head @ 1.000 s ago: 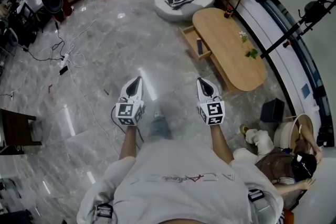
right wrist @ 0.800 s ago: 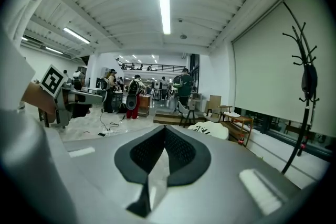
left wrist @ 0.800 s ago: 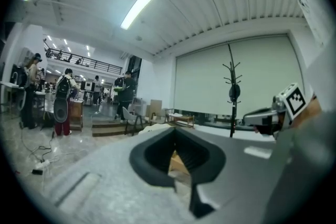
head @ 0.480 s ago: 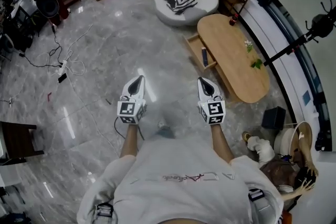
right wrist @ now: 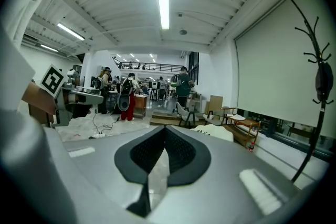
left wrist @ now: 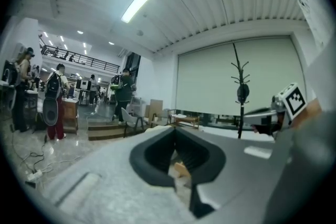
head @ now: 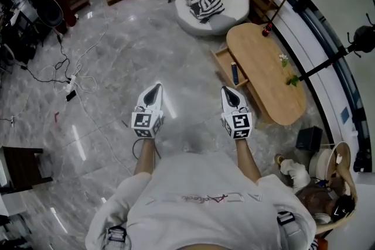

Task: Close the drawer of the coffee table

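Floor (head: 117, 67): grey polished stone; cables trail across it at the left of the head view.
Coffee table (head: 266, 76): long wooden top with rounded ends. It stands ahead and to the right of both tongs, well apart from them.
Pouf (head: 208, 6): white and round, with a striped cloth on it, just beyond the table's far end.
Drawer (head: 229, 64): pulled out of the table's long side toward the open floor, not yet shut. It lies ahead and slightly right of the right gripper, nearer to that one than to the left. Neither touches it.
Left gripper (head: 155, 88) (left wrist: 176, 131): held out over bare floor, jaws pressed together, nothing between them.
Right gripper (head: 227, 91) (right wrist: 164, 128): beside the left one, jaws likewise together and empty.
Bottle (head: 234, 73): dark and slim, inside the drawer; I cannot tell whether it is upright or lying.
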Demonstrator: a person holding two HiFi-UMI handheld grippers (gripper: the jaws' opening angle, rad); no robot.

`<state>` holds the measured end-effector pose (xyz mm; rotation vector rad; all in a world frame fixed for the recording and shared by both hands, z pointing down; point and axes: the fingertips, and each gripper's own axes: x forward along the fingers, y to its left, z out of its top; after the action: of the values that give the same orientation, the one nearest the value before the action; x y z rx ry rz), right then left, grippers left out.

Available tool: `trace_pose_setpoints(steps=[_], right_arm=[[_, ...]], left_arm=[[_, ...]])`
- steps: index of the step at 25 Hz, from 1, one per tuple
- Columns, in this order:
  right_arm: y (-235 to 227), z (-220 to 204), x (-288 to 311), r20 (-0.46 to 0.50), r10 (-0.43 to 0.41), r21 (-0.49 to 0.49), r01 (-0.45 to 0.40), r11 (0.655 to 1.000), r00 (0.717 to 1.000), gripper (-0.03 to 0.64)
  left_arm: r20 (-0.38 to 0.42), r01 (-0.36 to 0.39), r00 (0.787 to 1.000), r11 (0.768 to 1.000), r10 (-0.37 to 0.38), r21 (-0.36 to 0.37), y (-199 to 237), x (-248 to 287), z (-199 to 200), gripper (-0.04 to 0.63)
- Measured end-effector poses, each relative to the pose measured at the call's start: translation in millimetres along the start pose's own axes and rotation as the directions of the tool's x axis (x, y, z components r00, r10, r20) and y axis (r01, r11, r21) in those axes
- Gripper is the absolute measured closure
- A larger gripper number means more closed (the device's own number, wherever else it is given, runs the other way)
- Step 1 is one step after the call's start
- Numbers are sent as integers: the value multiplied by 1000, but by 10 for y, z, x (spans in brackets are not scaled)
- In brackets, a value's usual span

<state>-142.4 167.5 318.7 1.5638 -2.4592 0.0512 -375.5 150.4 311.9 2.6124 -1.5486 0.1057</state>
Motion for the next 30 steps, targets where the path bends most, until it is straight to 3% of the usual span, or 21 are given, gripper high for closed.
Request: trace_pose_setpoints(steps=[15,30], right_arm=[[-130,-104,282,-16,-31,18,31,999,999,611],[-338,-156,794,-13,-13,27,13,1000,1000,611]], left_arm=[[-19,46,999,999,-46,17,150,352,-37,592],[-32,24,999,1000,-24,18,408,776,-101,592]])
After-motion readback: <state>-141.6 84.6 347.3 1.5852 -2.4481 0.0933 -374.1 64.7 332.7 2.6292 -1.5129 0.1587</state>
